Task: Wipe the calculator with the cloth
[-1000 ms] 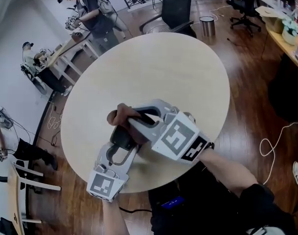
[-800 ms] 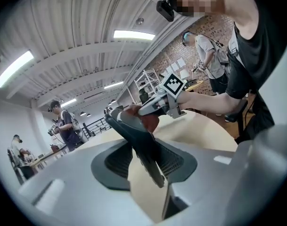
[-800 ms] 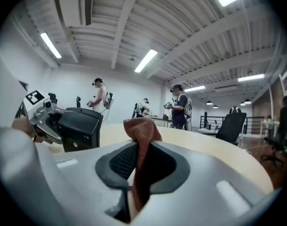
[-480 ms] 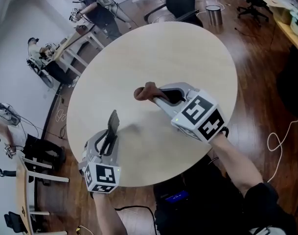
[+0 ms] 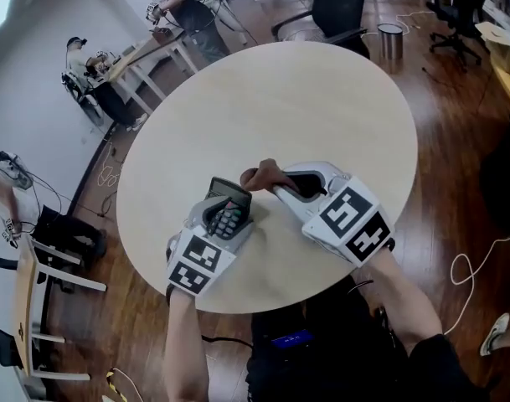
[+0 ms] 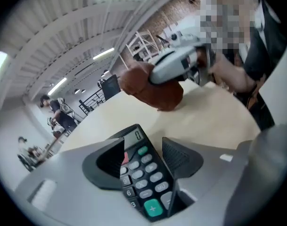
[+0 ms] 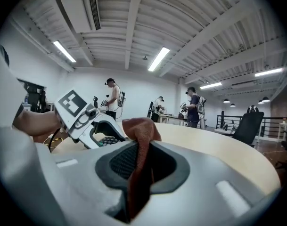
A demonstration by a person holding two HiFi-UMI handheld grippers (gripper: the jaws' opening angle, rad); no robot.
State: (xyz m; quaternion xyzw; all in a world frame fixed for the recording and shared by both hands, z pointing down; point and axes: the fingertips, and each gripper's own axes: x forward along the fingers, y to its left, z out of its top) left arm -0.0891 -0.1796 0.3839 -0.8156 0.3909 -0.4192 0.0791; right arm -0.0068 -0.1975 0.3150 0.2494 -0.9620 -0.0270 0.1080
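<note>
- A round, pale wood table (image 5: 321,99) fills the head view. Both grippers sit over its near side, their marker cubes close to the near rim.
- Beyond the grippers the tabletop runs wide to the far rim, where a black office chair (image 5: 338,7) and a metal bin (image 5: 390,40) stand on the dark wood floor.
- The left gripper (image 5: 226,216) has just been opening its jaws. They stand apart with the calculator (image 5: 229,208) between them, and a gap shows at the right-hand pad.
- The calculator lies keys up, display end pointing away from the person, over the near left part of the table.
- The right gripper (image 5: 275,182) is clenched on a brown cloth (image 5: 256,175), which bunches out past its tips.
- The cloth is just beyond the calculator's display end and slightly right of it. A strip of tabletop shows between them in the left gripper view.
</note>
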